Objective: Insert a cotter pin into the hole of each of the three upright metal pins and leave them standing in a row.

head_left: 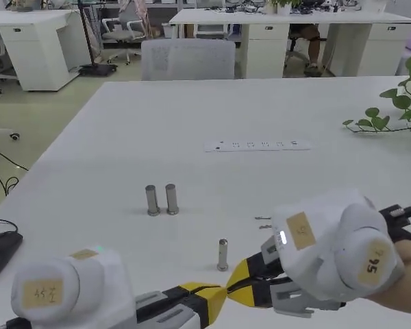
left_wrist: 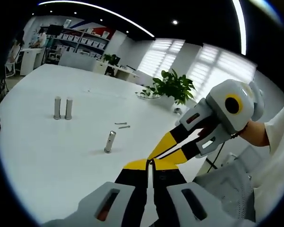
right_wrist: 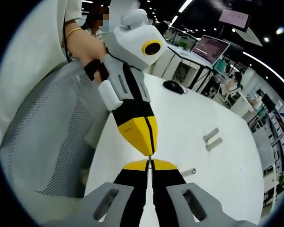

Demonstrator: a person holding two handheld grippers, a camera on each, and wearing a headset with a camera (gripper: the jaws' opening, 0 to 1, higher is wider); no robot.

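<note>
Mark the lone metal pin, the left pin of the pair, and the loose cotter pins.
lone metal pin (head_left: 222, 254): head view, mid-shaft.
left pin of the pair (head_left: 152, 200): head view, mid-shaft.
loose cotter pins (head_left: 263, 218): head view, on the farther one.

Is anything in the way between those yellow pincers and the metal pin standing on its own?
Nothing visible. The left gripper and right gripper meet tip to tip, jaws shut, just short of the lone pin, with bare table between. The loose cotter pins lie off to one side.
</note>
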